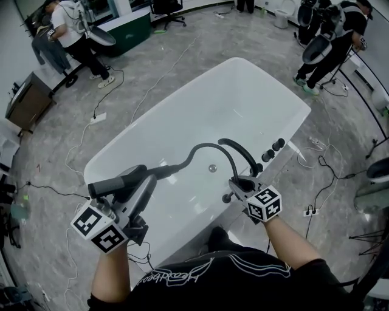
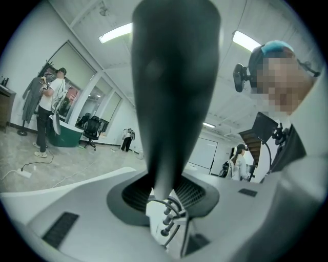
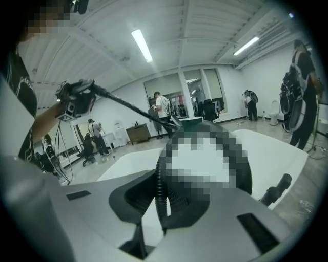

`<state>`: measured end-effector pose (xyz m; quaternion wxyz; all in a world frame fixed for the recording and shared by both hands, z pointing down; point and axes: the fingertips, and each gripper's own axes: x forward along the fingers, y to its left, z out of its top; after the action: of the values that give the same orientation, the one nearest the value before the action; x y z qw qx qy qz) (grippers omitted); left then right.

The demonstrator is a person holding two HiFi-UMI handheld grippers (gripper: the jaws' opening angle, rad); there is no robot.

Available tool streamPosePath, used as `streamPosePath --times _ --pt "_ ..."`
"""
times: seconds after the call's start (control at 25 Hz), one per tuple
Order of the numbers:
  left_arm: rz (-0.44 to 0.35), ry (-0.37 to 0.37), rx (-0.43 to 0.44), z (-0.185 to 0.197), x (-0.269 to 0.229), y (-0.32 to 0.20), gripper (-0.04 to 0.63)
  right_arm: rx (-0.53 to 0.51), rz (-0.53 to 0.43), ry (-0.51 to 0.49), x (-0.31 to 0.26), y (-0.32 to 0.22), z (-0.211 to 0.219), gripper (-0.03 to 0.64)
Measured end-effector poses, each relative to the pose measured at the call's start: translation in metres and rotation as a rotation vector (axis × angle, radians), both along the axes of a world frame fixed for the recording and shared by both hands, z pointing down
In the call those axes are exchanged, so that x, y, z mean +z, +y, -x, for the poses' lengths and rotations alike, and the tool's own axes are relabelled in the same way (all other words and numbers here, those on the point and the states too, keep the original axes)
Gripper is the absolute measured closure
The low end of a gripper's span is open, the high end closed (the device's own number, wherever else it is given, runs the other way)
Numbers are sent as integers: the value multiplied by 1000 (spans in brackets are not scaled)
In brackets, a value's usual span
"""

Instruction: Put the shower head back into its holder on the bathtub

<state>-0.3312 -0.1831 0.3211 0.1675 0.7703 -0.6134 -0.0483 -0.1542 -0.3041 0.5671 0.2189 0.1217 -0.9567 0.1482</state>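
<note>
Grips black shower head in left tool, over near end of white bathtub. Pinches, seemingly, its ribbed hose in narrowly set right tool beside black faucet.

- Bathtub: I count one.
- Shower head: one, on one hose.
- Spout: one.
- Drain: one.
- Claws: I count two, the left claw and the right claw.
- Marker cubes: two, one per claw.
- Standing people in full head view: two, the far-left person and the far-right person.
- Office chair: one.
</note>
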Motion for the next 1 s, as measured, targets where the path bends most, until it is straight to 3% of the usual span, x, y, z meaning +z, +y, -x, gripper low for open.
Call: streamPosePath --times 0.24,0.52,0.84,1.0 --pt "7 -17 27 -15 0 4 463 -63 58 150 66 24 -15 568" --pt "9 -41 74 -51 7 6 463 -59 140 203 131 36 -35 566" --pt "28 -54 143 -61 3 4 463 -22 207 233 143 50 -30 560" --pt "41 -72 186 -66 6 4 463 13 204 224 140 48 -28 506"
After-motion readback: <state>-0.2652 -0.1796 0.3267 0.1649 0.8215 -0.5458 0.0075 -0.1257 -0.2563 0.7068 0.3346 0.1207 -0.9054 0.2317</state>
